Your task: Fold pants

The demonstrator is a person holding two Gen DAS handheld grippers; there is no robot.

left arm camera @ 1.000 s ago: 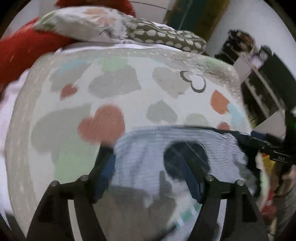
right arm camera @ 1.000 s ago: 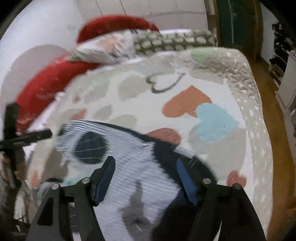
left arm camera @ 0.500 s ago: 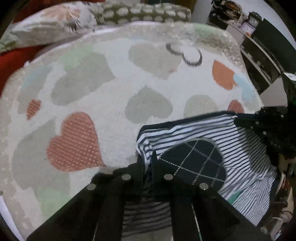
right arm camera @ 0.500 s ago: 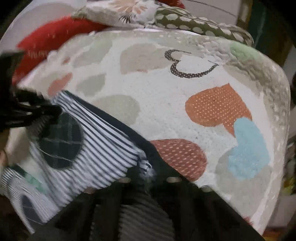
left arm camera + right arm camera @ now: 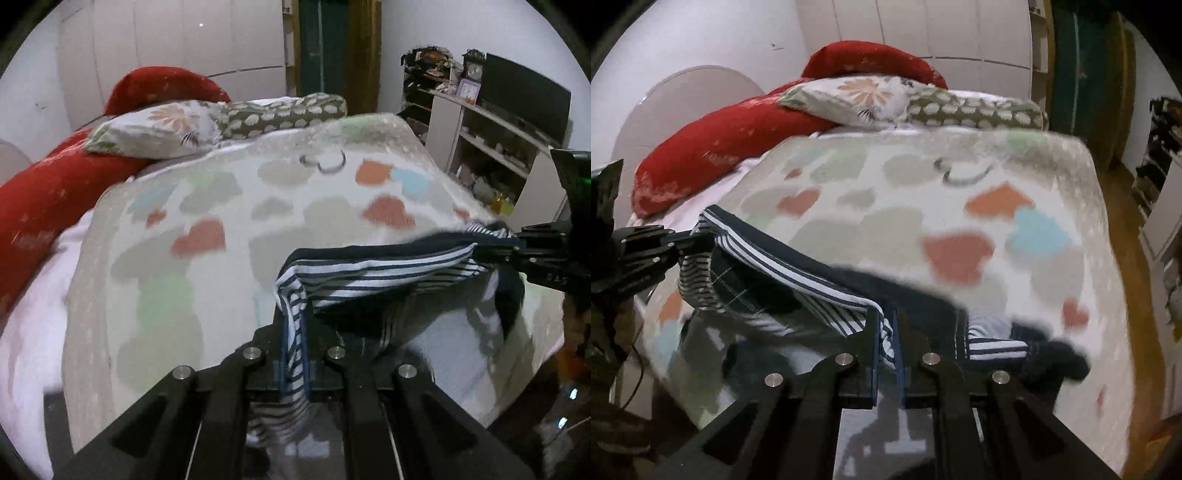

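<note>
Heart-patterned bedspread (image 5: 229, 206) covers the bed, with a red bolster (image 5: 48, 206) at nine o'clock and a floral pillow (image 5: 155, 133) at eleven in the left wrist view. Both claws are clenched on the striped pants (image 5: 380, 266): the left gripper (image 5: 295, 325) pinches one corner, the right gripper (image 5: 886, 332) the other, and the waistband hangs stretched between them above the bedspread, its lower fabric blurred.

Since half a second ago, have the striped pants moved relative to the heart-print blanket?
Yes. The striped pants have been lifted off the heart-print blanket, now stretched above it between the left gripper and right gripper.
</note>
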